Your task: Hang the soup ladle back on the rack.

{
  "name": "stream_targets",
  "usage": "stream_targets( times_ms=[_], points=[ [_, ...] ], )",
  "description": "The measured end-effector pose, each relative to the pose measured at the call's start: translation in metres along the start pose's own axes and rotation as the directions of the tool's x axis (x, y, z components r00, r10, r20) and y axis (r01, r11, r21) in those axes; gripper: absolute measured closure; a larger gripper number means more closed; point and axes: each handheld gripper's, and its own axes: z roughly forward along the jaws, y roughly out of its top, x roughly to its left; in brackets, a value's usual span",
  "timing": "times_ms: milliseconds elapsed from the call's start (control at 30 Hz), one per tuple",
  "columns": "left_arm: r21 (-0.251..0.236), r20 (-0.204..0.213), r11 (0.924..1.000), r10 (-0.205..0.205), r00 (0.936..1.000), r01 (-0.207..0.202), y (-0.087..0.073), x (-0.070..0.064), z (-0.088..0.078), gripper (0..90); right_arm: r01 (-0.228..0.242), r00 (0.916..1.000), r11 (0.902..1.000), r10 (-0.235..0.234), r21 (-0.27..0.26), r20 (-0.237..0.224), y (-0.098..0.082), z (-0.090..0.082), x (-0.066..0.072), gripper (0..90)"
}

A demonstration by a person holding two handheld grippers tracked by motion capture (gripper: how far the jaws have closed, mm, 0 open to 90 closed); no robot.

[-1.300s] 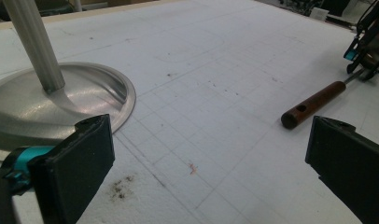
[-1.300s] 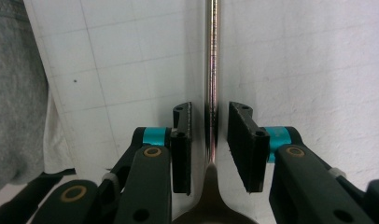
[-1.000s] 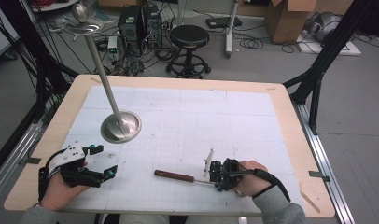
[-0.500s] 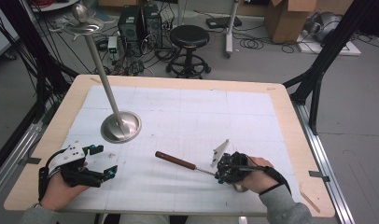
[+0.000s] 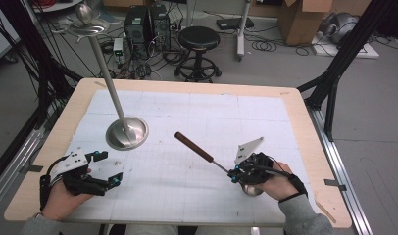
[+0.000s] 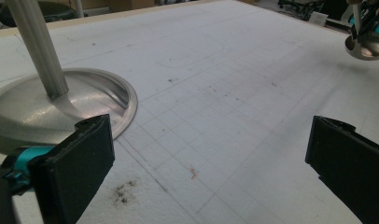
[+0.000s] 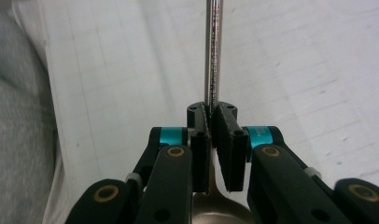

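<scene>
A ladle with a brown wooden handle (image 5: 193,146) and a thin metal shaft is held off the white mat, handle raised toward the far left. My right gripper (image 5: 235,175) is shut on the shaft near the bowl (image 5: 251,190), which hangs under the hand. In the right gripper view the shaft (image 7: 213,46) runs straight up from the pinched pads (image 7: 211,126). My left gripper (image 5: 109,167) rests at the near left, open and holding nothing. In its own view the wide jaws (image 6: 211,172) frame bare mat, with the ladle bowl (image 6: 367,46) at the far right.
A metal stand with a round base (image 5: 127,132) rises at the mid left, its slanted pole carrying a dish with a ball (image 5: 87,24). The base (image 6: 47,107) lies just beyond my left jaw. A wooden table rim (image 5: 305,122) borders the mat. A stool (image 5: 199,39) stands behind the table.
My right gripper has risen and shifted right with the ladle. The ladle's handle has swung up off the mat toward the far left. The left gripper has stayed put.
</scene>
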Motion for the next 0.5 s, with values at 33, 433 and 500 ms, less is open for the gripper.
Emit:
stream_targets(
  times_ms=[33,433,500],
  points=[
    [0.001,0.001,1.0000,-0.003,1.0000,0.003,0.000,0.000,0.000,1.8,-0.010,0.9999,0.9995,0.010,-0.029,-0.001,-0.001,-0.002,-0.001,84.8],
    [0.004,0.004,1.0000,0.007,1.0000,-0.007,0.001,-0.001,0.003,1.8,-0.045,0.9989,0.9658,0.046,-0.255,0.001,-0.006,-0.022,-0.004,84.8],
    [-0.002,0.003,0.9999,0.012,0.9999,-0.012,0.002,-0.001,0.003,1.8,-0.052,0.9985,0.9564,0.055,-0.287,0.002,-0.007,-0.024,-0.005,84.8]
  ],
)
